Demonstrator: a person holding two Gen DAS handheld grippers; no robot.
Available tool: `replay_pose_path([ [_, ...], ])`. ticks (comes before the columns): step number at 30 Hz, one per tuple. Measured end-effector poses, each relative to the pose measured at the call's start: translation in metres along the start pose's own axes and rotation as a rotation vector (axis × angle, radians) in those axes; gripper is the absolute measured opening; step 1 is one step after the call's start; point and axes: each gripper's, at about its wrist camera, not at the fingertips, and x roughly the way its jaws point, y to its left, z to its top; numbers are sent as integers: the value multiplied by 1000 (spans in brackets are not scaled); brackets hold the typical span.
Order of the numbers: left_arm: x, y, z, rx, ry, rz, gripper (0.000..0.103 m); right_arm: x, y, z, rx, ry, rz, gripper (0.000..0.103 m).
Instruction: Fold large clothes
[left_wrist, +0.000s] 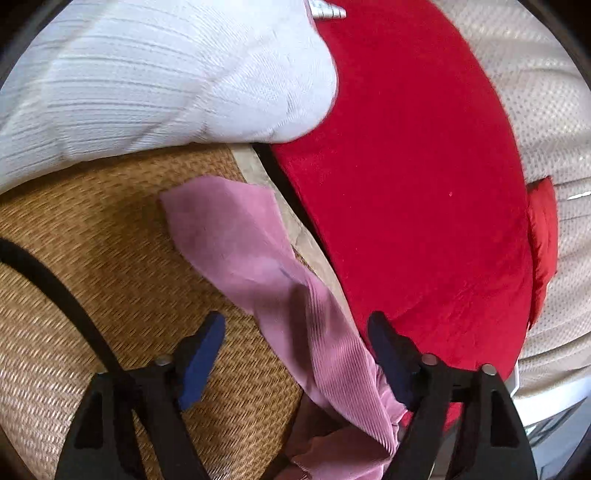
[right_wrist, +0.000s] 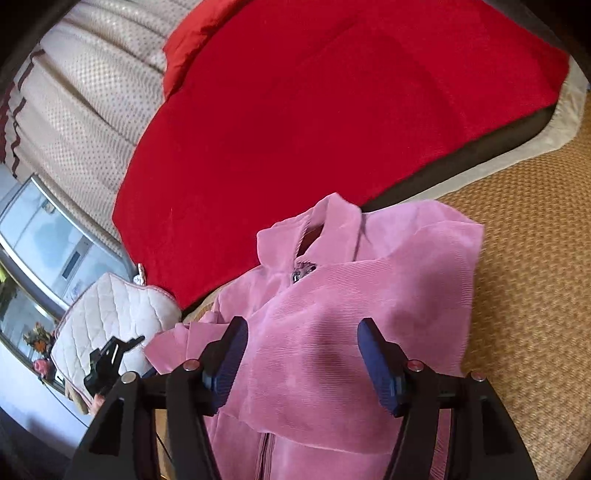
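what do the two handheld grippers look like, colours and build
Both match: the left gripper and right gripper have black angular plastic frames with triangular cut-outs, small silver round pivot pins, and two fingers tipped with dark blue ribbed pads. A black cable curves past the left one.

open gripper (left_wrist: 295, 354), pink garment (left_wrist: 258, 258), woven mat (left_wrist: 110, 258)

Pink corduroy jacket (right_wrist: 332, 295): lies on woven mat (right_wrist: 535, 258), collar at the mat's edge by the red blanket (right_wrist: 314, 110); one sleeve folded across front.
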Motion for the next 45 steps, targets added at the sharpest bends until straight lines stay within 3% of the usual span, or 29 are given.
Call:
replay_pose_path([
  [6,40,-15,21,-47,85,-53,82,21,4,-5,-35,26,-50,66],
  [9,61,-15,18,-28,68,-6,81,26,2,-6,-35,37,-61,66],
  [11,67,-18,20,0,49,42,61,26,0,-6,-43,41,-67,66],
  [12,73,-21,19,23,48,82,25,25,0,-6,-47,40,-71,66],
  [13,73,-8,7,36,52,102,5,25,0,-6,-51,39,-77,66],
  [16,70,-14,-3,95,0,130,7,22,-2,-5,-50,30,-84,66],
  [19,34,-66,-19,294,-122,136,6,14,-4,-4,-58,11,-95,66],
  [22,-17,-130,-58,505,-209,96,6,3,-7,-1,-54,-17,-90,66],
  [26,-51,-202,-136,787,-235,-14,6,-18,-11,3,-38,-74,-84,66],
  [28,-59,-232,-190,947,-174,-98,7,-30,-14,6,-19,-103,-81,66],
  [30,-46,-253,-250,1124,-36,-164,13,-43,-21,10,15,-141,-78,66],
  [32,-26,-257,-306,1260,101,-181,41,-57,-32,16,71,-179,-70,66],
  [33,-21,-254,-327,1309,140,-164,62,-61,-36,19,96,-192,-69,66],
  [34,-18,-249,-343,1344,151,-138,64,-67,-41,21,124,-207,-67,66],
  [36,-15,-236,-345,1340,155,-80,64,-76,-50,26,166,-233,-63,72],
  [42,-25,-173,-238,911,87,4,66,-71,-52,33,170,-215,-40,74],
  [45,-11,-146,-211,844,56,117,66,-55,-40,31,104,-171,-24,72],
])
